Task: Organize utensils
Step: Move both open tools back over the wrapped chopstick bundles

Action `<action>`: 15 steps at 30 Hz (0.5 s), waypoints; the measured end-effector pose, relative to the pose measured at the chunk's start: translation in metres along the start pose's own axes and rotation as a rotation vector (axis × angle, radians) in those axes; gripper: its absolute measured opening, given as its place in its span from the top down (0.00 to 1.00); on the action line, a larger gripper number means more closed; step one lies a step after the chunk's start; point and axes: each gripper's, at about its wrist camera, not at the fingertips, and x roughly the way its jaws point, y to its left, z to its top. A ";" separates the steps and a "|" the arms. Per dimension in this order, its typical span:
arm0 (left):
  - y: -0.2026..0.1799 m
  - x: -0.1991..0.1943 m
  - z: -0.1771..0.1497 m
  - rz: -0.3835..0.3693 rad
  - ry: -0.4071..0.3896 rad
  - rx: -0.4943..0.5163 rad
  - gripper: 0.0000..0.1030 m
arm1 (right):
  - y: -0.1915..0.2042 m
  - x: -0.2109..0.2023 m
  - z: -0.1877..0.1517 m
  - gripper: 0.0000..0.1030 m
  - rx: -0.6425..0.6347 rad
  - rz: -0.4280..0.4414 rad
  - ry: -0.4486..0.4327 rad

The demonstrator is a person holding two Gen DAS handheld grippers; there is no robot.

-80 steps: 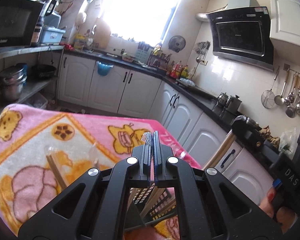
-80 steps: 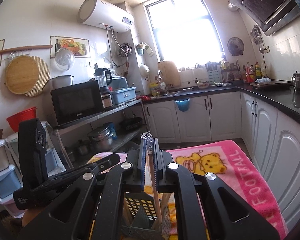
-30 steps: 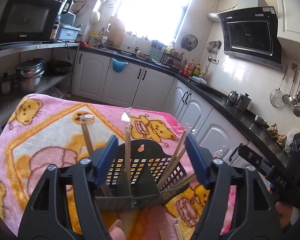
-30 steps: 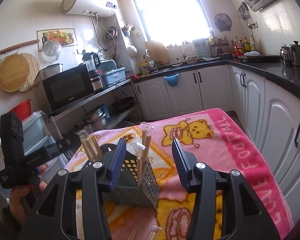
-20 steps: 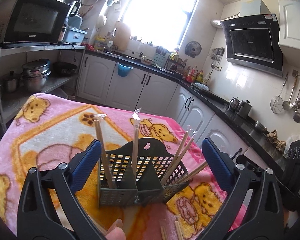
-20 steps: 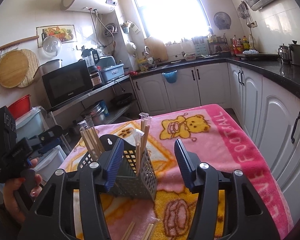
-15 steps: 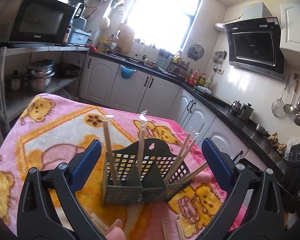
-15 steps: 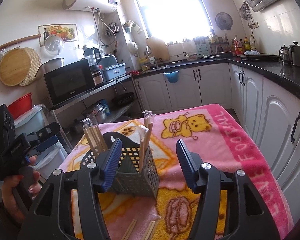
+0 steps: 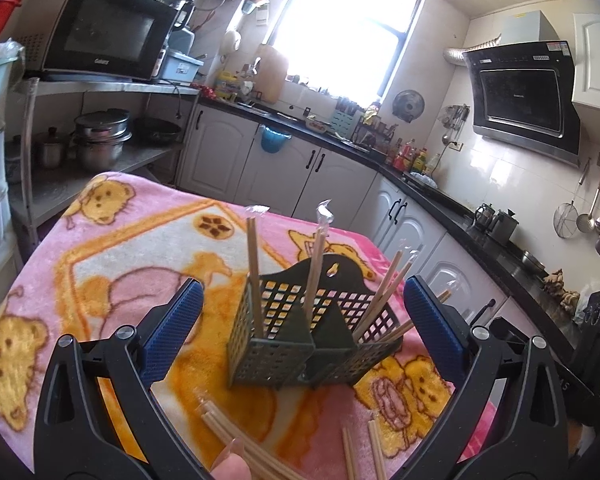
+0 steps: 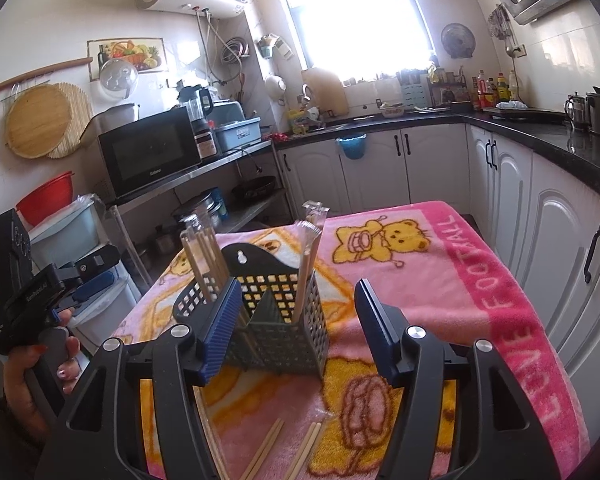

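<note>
Loose chopsticks (image 9: pixel 236 436) flat on blanket (image 9: pixel 112 264) near front edge, just short of caddy (image 9: pixel 308 332); more in right view (image 10: pixel 284 452). Likely light, stiff, thin, prone to roll; some in slick clear wrappers. Best pinched mid-length, across the shaft, pads pressed into the pile to get under. Caddy: perforated plastic, light, probably tips if nudged; several sticks already upright or leaning in its compartments.

Left gripper (image 9: pixel 300 328) fully spread, empty. Right gripper (image 10: pixel 296 330) partly spread, just been opening, nothing pinched; caddy corner behind the gap.

Soft plush blanket over counter, cushions, hides thin sticks. Cramped kitchen, cabinets (image 10: pixel 380 168) close, strong window glare.
</note>
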 end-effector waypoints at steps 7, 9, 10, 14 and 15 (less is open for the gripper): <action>0.005 -0.002 -0.014 0.017 0.029 -0.004 0.10 | 0.009 0.002 -0.011 0.43 -0.019 0.018 0.034; 0.007 -0.002 -0.018 0.024 0.039 -0.001 0.10 | 0.011 0.003 -0.014 0.43 -0.026 0.023 0.044; 0.008 -0.002 -0.020 0.027 0.042 -0.002 0.10 | 0.012 0.003 -0.016 0.43 -0.029 0.024 0.048; 0.013 -0.003 -0.028 0.036 0.061 -0.009 0.10 | 0.016 0.005 -0.024 0.43 -0.037 0.033 0.073; 0.015 -0.003 -0.031 0.041 0.066 -0.010 0.10 | 0.017 0.006 -0.026 0.42 -0.038 0.035 0.078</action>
